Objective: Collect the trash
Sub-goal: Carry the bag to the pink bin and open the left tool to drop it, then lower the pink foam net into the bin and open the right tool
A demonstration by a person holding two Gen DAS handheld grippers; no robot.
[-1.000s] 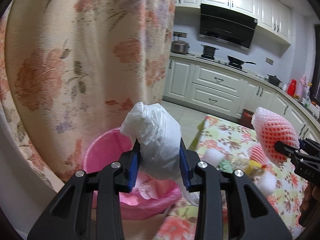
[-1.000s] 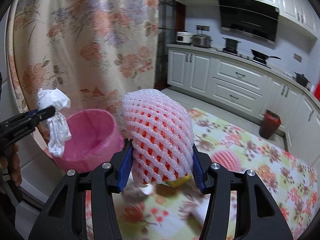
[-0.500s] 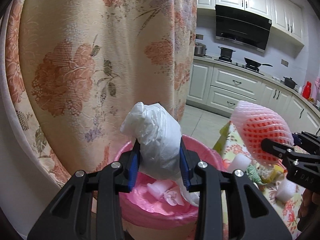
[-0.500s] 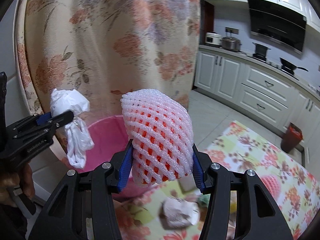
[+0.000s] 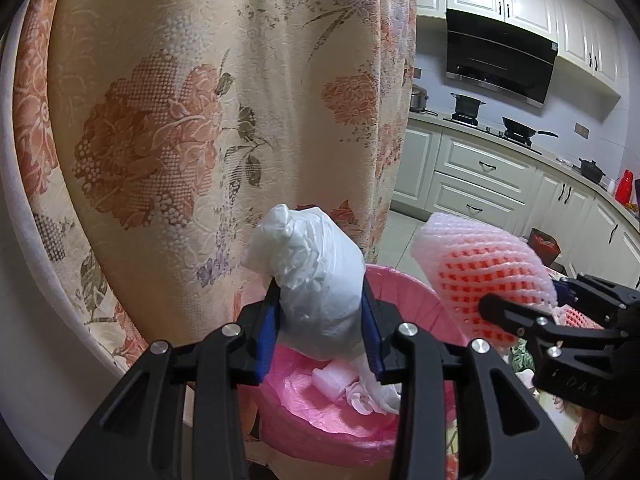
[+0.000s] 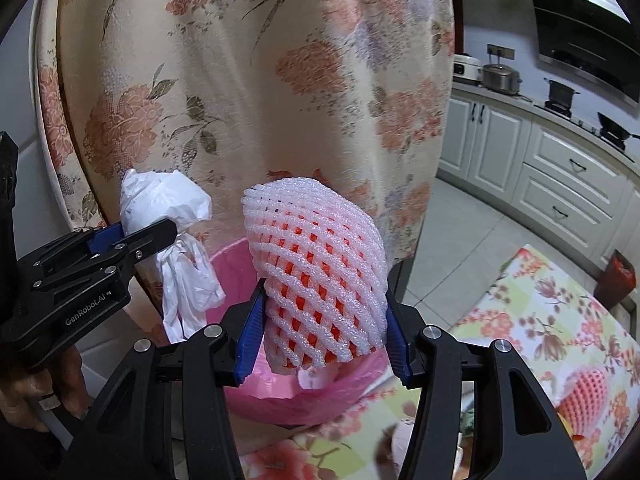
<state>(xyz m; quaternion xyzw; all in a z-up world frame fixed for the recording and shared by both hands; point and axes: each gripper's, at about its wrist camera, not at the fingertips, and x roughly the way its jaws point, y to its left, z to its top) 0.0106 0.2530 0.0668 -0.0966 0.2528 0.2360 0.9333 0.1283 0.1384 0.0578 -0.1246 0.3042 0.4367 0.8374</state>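
Right tool [image 6: 320, 344], jaws opening around foam fruit net [image 6: 316, 268], poised above pink-lined bin [image 6: 288, 396] for dropping; left tool [image 5: 322, 336] grips white plastic bag [image 5: 316, 280].

You hold a crinkled white plastic bag [image 5: 316, 292], thin and faintly translucent, in your left gripper [image 5: 320, 334], whose frame is matt black plastic with silvery metal screw heads and ribbed blue pads [image 5: 267, 332]. Your right gripper [image 6: 322, 330], of the same build, carries a foam fruit net [image 6: 316, 276]: soft pink-white mesh, slightly grainy, over a smooth orange-red skin. The bin liner [image 5: 320, 412] below you is glossy pink film, creased at the rim. The curtain [image 5: 200, 120] behind is woven cloth with a raised, pebbly floral weave, matt. The tablecloth [image 6: 532, 312] looks like smooth printed vinyl with a slight sheen. The kitchen cabinets [image 5: 480, 176] are satin cream, the hood [image 5: 500, 56] glossy black.
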